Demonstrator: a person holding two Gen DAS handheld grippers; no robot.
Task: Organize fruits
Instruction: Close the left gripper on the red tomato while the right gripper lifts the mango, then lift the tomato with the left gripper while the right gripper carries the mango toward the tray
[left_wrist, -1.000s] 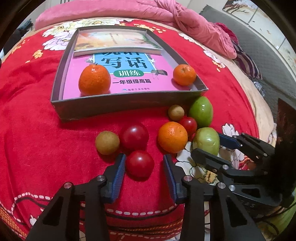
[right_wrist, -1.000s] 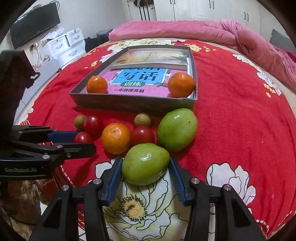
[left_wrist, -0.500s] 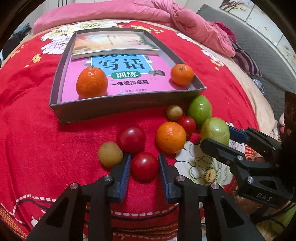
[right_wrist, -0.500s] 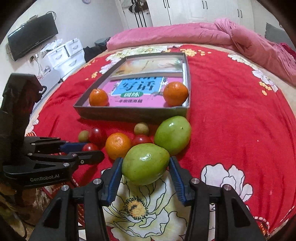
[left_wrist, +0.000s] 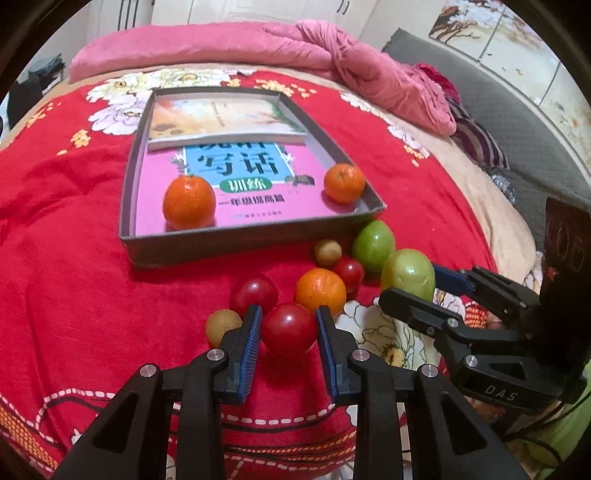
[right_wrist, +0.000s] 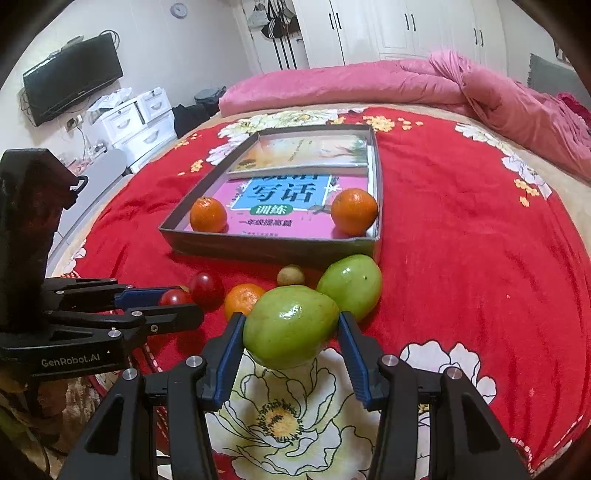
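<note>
My left gripper has its blue pads clamped on a red tomato, one pad on each side. My right gripper is closed around a green mango, pads pressing both flanks over the white flower print. Just beside the tomato I see a small yellow-brown fruit on its left, a second red tomato behind it, and a loose orange to the right. Past that orange sit a third tomato, another small brownish fruit and a second green mango, all on the red blanket. Beyond them the shallow grey box holds books and two oranges, one near-left, one near-right. A pink quilt lies at the far end.
</note>
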